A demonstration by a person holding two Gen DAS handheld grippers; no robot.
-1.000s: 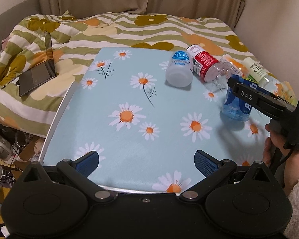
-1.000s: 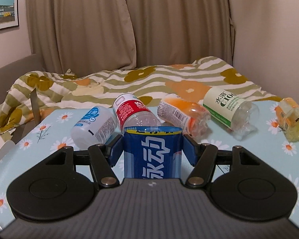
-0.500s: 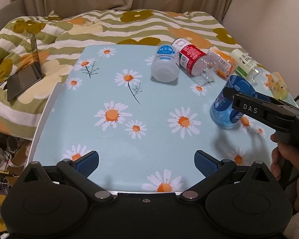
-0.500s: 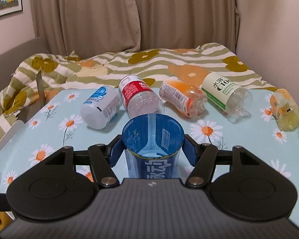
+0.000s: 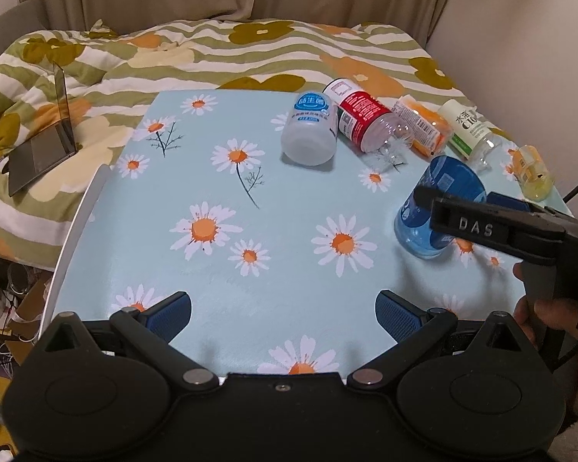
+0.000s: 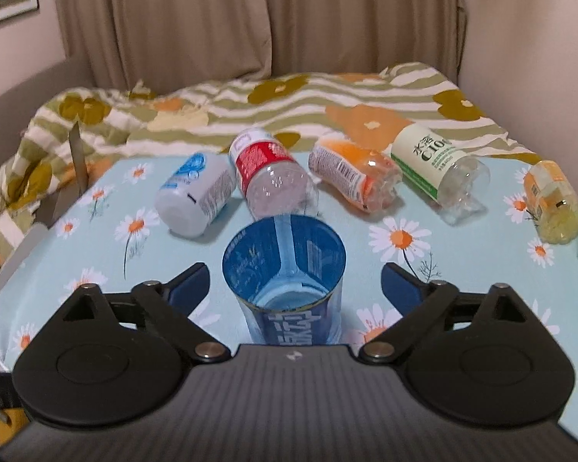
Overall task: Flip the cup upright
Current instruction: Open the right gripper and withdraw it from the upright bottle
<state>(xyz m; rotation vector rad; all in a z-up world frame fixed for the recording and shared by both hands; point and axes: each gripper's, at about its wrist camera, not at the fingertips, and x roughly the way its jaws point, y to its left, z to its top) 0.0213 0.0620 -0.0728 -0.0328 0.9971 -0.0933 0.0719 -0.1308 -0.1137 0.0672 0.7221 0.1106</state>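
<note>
The right tool (image 6: 293,285) is released, its blue pads spread well clear of the blue cup (image 6: 285,269) on both sides (no contact visible). The cup stands upright, mouth up, on the daisy-print surface (image 5: 250,200). From the left wrist view the right tool reaches in level from the right edge, a hand (image 5: 539,308) gripping its handle below. The left tool (image 5: 283,308) hangs wide open over the near edge, grasping nothing. Beyond the cup, five bottles (image 6: 273,181) lie on their sides in a row.

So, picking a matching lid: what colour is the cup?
Translucent blue cup with white lettering, clearest in the right wrist view.
</note>
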